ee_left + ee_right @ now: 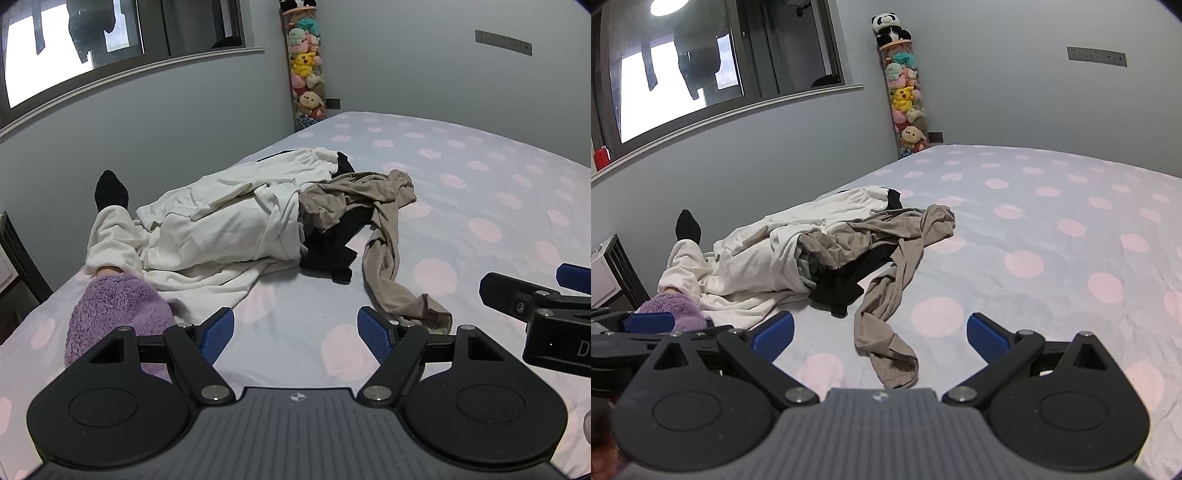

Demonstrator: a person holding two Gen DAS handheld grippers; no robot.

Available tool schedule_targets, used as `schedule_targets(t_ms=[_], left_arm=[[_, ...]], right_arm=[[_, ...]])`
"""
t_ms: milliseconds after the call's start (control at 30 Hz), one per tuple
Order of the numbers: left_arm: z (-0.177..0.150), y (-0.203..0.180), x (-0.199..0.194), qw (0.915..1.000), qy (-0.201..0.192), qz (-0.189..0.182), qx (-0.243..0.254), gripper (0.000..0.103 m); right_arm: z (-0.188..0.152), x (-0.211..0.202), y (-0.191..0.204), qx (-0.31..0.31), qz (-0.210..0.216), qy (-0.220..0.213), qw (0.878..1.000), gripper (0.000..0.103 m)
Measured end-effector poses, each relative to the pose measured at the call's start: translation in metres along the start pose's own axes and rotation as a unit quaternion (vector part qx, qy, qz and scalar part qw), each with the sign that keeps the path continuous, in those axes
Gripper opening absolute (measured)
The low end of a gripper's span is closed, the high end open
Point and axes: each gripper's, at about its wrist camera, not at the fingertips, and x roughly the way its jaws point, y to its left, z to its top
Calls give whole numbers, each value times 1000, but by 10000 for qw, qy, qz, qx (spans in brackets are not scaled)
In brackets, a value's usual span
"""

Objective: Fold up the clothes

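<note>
A heap of clothes lies on the bed: a white garment (229, 221) (757, 258), a beige garment (384, 236) (894, 258) with a long end trailing toward me, and a black garment (332, 247) (846, 284) under them. My left gripper (295, 334) is open and empty, just above the sheet in front of the heap. My right gripper (881, 332) is open and empty, with the trailing beige end lying between and ahead of its fingers. The right gripper also shows at the right edge of the left wrist view (535, 299).
The bed has a pale sheet with pink dots (1071, 258). A person's leg in white trousers with a black sock (110, 192) and a purple fluffy sleeve (118, 314) lie at the left. A tall holder of plush toys (908, 103) stands in the corner. The window (74, 44) is on the left wall.
</note>
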Motion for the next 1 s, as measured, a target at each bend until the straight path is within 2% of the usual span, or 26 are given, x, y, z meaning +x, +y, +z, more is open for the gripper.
schedule_targets(t_ms=[1000], left_arm=[[-1, 1, 21, 9997, 234, -75, -45, 73]], right_arm=[[-5, 19, -6, 323, 99, 197, 9992, 101]])
